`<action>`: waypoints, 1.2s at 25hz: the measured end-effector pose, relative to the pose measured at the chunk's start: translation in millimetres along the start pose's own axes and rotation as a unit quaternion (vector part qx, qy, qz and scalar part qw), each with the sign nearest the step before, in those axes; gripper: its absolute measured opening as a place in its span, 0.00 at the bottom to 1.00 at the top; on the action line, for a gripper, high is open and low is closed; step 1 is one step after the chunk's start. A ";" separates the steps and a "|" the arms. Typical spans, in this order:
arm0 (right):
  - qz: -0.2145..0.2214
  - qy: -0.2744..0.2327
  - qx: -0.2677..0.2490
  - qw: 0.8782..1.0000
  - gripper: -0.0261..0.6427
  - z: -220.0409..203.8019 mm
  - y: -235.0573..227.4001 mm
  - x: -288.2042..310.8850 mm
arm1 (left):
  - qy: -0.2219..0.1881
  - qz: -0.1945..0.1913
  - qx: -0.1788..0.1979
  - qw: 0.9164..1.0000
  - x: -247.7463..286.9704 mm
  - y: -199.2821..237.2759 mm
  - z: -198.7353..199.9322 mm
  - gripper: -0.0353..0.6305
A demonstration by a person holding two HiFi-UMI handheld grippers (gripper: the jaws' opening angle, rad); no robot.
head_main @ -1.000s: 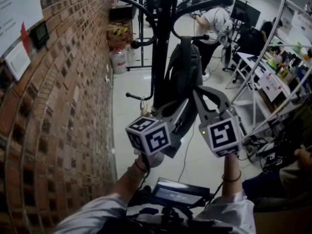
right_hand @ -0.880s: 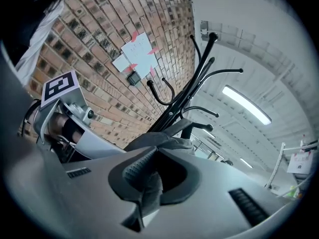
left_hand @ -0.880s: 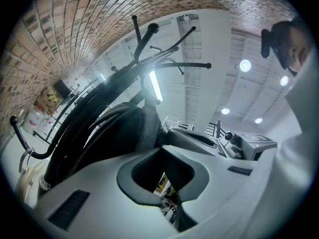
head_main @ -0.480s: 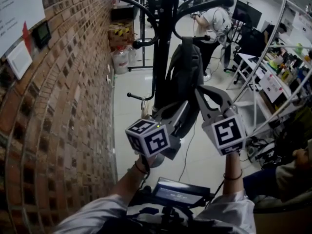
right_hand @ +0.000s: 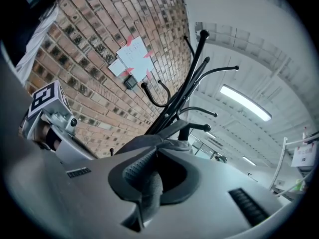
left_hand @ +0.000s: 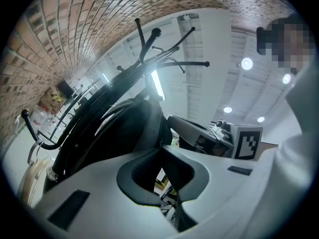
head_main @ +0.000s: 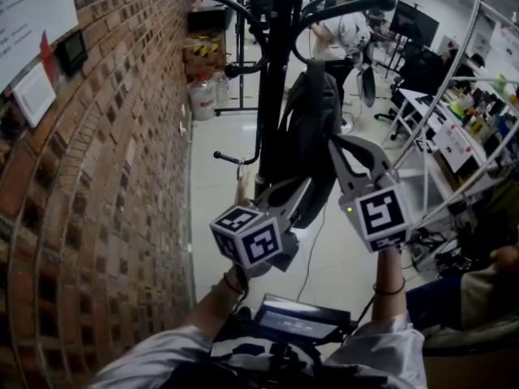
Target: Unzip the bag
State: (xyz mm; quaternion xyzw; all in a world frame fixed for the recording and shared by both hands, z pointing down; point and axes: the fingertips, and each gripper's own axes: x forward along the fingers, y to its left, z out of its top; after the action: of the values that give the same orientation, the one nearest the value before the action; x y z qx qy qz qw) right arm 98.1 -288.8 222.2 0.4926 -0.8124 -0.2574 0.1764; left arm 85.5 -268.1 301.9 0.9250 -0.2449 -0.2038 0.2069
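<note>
A dark backpack (head_main: 312, 128) hangs from a black coat stand (head_main: 276, 55) beside the brick wall. My left gripper (head_main: 306, 183) points up at the bag's lower side with its jaws shut. Its tips rest against the dark fabric (left_hand: 124, 128); whether they pinch it is hidden. My right gripper (head_main: 335, 140) reaches the bag's right edge higher up. In the right gripper view, a grey strip of the bag (right_hand: 149, 188) runs down between its pads, and the gripper (right_hand: 155, 151) is shut on it. The zip itself does not show.
The brick wall (head_main: 122, 136) runs close along the left. White shelf frames (head_main: 454, 96) and desks stand at the right. A person (head_main: 340, 27) stands far back. Water bottles (head_main: 203, 96) sit by the wall, and a cable lies on the floor under the bag.
Both grippers have risen slightly along the bag, the right one a little more. Their jaws have kept the same set. The person at the back has shifted.
</note>
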 end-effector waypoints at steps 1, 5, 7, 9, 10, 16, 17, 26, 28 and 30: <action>0.001 0.000 -0.003 1.000 0.05 -0.1 -1.5 0.7 | 0.001 0.000 -0.001 1.000 -0.8 0.4 -1.9 0.06; -0.003 0.004 -0.005 1.000 0.05 0.8 -7.6 3.7 | 0.005 0.005 -0.007 1.000 -4.7 3.4 -10.1 0.06; -0.003 -0.001 -0.003 1.000 0.05 1.6 -10.3 5.5 | 0.006 0.008 -0.009 1.000 -7.0 4.7 -14.5 0.06; -0.004 -0.003 0.004 1.000 0.05 2.2 -12.7 6.4 | 0.008 0.010 -0.012 1.000 -9.4 5.8 -19.5 0.06; -0.005 -0.002 0.008 1.000 0.05 2.4 -13.8 6.6 | 0.009 0.011 -0.015 1.000 -10.5 6.6 -22.0 0.06; 0.005 -0.002 0.023 1.000 0.05 5.3 -15.8 10.1 | 0.015 0.017 -0.020 1.000 -15.1 11.5 -33.8 0.06; 0.009 -0.002 0.028 1.000 0.05 6.4 -15.7 10.8 | 0.017 0.018 -0.021 0.999 -15.7 12.6 -36.5 0.06; -0.010 0.001 0.031 0.999 0.05 1.9 -28.8 15.2 | 0.036 0.027 -0.021 0.999 -22.0 20.2 -56.4 0.06; -0.035 0.011 0.015 0.999 0.04 -1.7 -42.0 19.1 | 0.037 0.029 -0.019 0.999 -23.5 20.5 -57.8 0.06; -0.044 0.023 0.013 0.999 0.04 -8.3 -52.4 20.6 | 0.038 0.030 -0.016 0.999 -24.4 20.3 -59.2 0.06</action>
State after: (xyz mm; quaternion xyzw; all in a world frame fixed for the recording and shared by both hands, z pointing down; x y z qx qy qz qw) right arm 130.4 -329.2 198.5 0.5359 -0.7889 -0.2428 0.1772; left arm 86.9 -254.4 367.7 0.9208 -0.2612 -0.1665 0.2370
